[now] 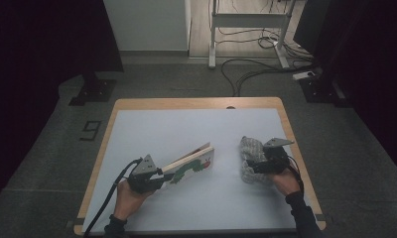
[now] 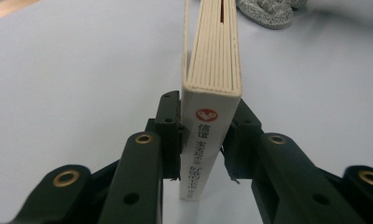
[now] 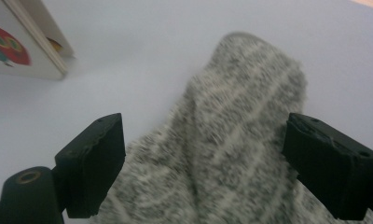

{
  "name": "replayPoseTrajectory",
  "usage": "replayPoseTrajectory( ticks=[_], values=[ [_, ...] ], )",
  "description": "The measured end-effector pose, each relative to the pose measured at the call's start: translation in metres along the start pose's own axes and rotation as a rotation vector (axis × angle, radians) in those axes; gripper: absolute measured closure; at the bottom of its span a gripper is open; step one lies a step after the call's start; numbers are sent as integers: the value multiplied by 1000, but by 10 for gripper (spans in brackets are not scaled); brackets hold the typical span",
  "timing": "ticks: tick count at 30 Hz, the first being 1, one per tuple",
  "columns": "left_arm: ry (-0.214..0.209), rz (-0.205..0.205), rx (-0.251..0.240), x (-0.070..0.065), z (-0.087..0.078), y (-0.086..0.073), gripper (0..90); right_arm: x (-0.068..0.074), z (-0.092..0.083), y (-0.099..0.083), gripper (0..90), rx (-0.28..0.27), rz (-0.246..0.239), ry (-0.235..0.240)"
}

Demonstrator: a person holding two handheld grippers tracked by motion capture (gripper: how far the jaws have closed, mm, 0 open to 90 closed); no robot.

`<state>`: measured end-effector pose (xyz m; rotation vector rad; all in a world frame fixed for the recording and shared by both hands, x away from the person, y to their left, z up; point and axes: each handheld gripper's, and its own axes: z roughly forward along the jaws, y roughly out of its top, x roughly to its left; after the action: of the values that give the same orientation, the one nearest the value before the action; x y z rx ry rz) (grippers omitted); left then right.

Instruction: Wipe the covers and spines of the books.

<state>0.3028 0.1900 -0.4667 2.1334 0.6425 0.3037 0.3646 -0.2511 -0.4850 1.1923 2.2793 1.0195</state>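
The left gripper (image 2: pixel 204 140) clamps the board book (image 2: pixel 211 84) by its spine, pages fanning ahead; it could pivot and fall. The right gripper (image 3: pixel 205 163) stands wide open astride the grey sock (image 3: pixel 231 140); closing could snag only loose knit.

book (image 1: pixel 194 163) left of sock (image 1: pixel 251 158) on table (image 1: pixel 186 124)

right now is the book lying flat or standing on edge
Standing on edge. The book rises upright from the table, spine clamped in the left claw, its front cover slightly ajar.
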Motion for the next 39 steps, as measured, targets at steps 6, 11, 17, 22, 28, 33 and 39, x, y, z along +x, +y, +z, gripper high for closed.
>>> replayPoseTrajectory(
  ticks=[6, 11, 17, 22, 28, 33, 39],
  values=[
    [0, -5, -7, 0, 0, -1, 704, -10, 10, -13, 107, 30, 23, 1],
    [0, -5, -8, 0, 0, -1, 704, -15, 18, -20, 160, 71, 39, -11],
    [-1, -4, -10, 0, 0, -2, 705, -16, 18, -25, 387, 84, 70, -22],
    [-2, -4, -11, 1, 0, -2, 705, -17, 15, -26, 547, 93, 58, -5],
    [-7, -5, -14, 2, 0, -2, 707, -17, 10, -27, 600, 70, 53, 0],
    [-6, -6, -14, 2, 0, -2, 708, -15, 0, -23, 607, 41, 53, 10],
    [-8, -6, -16, 2, 0, -3, 708, -11, -14, -16, 608, 13, 40, 30]
  ],
)
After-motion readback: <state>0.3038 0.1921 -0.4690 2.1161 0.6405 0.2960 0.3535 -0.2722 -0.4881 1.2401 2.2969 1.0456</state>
